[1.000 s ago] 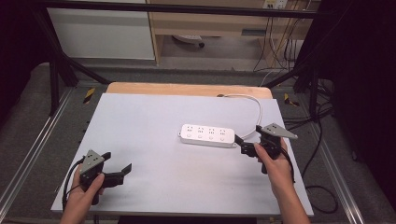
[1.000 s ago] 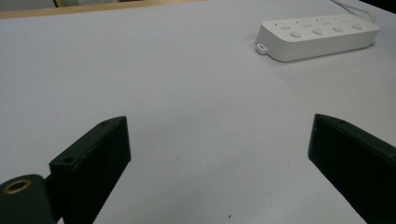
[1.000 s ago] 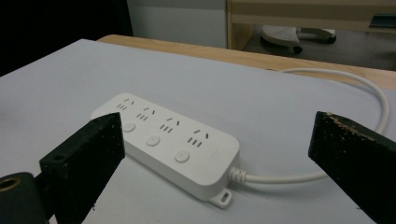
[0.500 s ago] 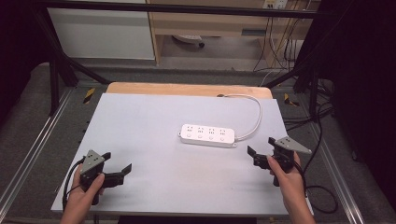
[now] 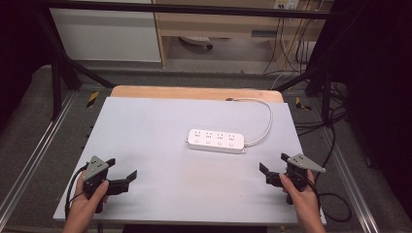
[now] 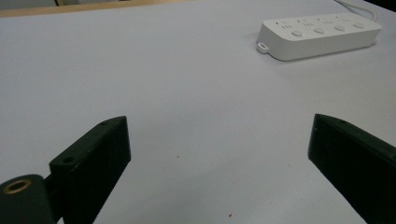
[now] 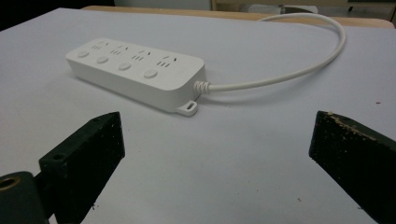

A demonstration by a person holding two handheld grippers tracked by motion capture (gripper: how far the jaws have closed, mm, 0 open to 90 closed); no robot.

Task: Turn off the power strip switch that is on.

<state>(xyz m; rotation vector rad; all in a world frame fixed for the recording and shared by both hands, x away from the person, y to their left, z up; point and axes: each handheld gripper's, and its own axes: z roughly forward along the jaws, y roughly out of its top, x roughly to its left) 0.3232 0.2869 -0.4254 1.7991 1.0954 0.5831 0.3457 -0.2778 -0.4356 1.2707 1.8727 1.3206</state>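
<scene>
A white power strip (image 5: pixel 216 141) lies flat near the middle of the worktop (image 5: pixel 145 126), a little right of centre, its long side running roughly left to right. It is a slim rounded bar with four socket groups in a row on top and four round buttons, one beside each group; a small mounting tab sticks out at each short end. From its right end a white cable (image 5: pixel 266 121) curves away and back toward the far edge of the worktop, where it runs off near the bare wooden strip (image 5: pixel 194 92) along that edge. The surface around the power strip is bare pale grey, with wide free room on the left half and along the near edge. There are two grippers, one in each hand. The left gripper (image 5: pixel 121 170) sits close to the near left corner, well apart from the power strip, its fingers (image 6: pixel 93 158) spread wide and released, grasping nothing. The right gripper (image 5: pixel 274 162) hovers near the right edge, below and to the right of the power strip's cable end and not touching it, its fingers (image 7: pixel 84 158) likewise released and wide apart.
</scene>
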